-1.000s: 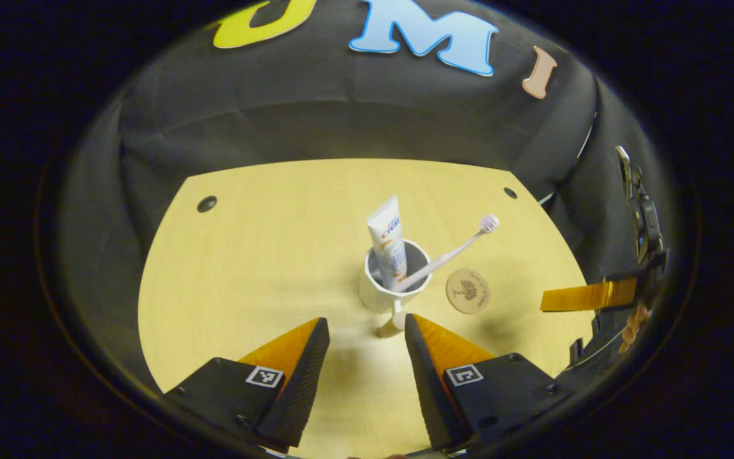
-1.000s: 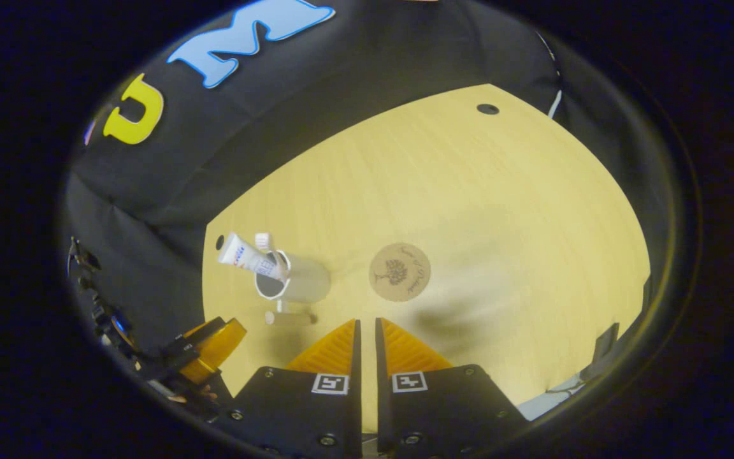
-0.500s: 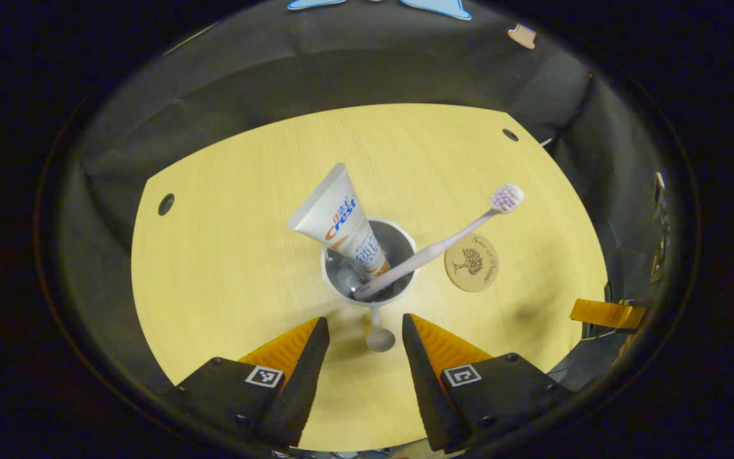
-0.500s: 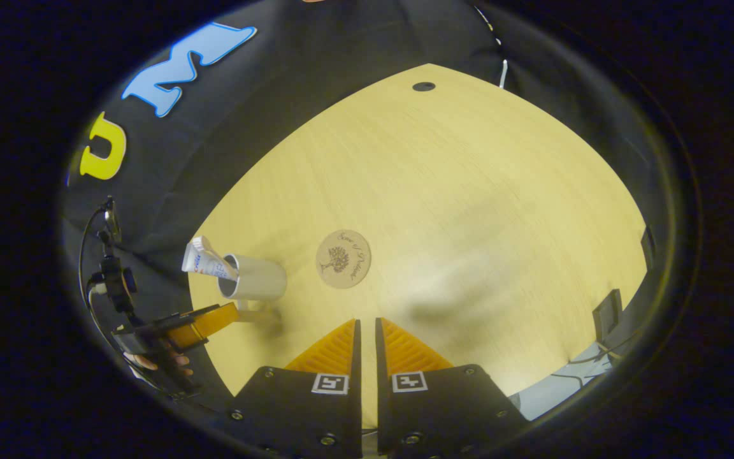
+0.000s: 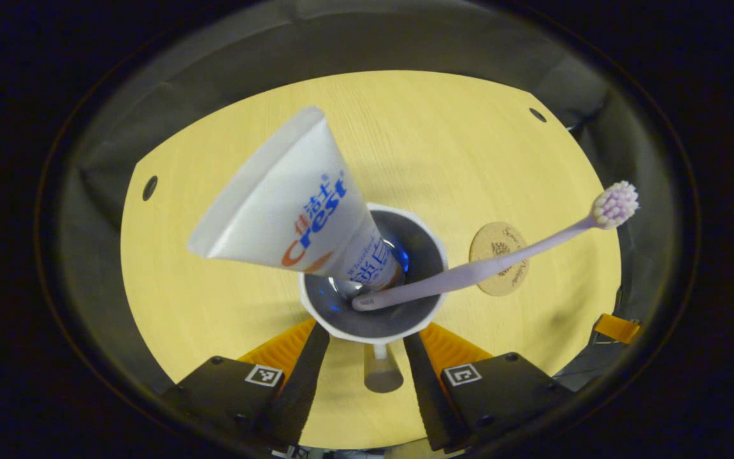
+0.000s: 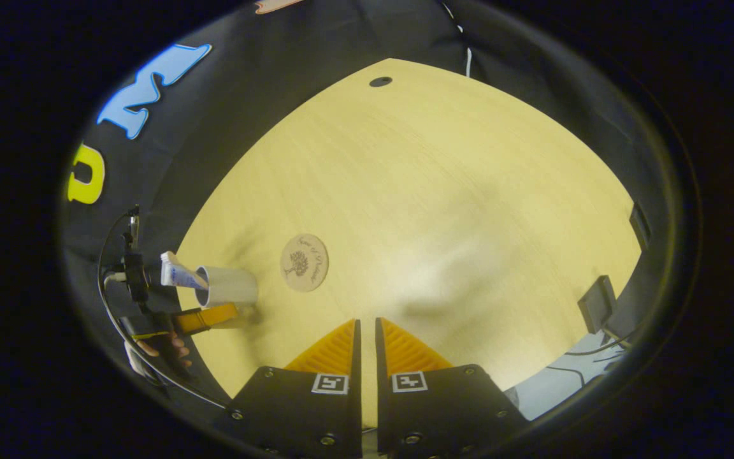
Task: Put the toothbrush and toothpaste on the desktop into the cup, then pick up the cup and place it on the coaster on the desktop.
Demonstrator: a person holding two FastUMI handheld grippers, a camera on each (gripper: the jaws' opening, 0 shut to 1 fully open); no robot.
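a: since a second ago the left gripper is being brought down until its spread fingers are flanking the handle of the cup.
b: toothpaste and toothbrush are being kept inside; the coaster is lying at three o'clock.
a: the handle is best being squeezed squarely, the cup kept level.
b: the right gripper is being held closed, empty.

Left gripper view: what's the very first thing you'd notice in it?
The big white toothpaste tube looms nearest, leaning up and left out of the white cup in the middle. A toothbrush slants out to the right, crossing in front of the round coaster on the yellow desktop. The left gripper has its jaws open on either side of the cup's handle.
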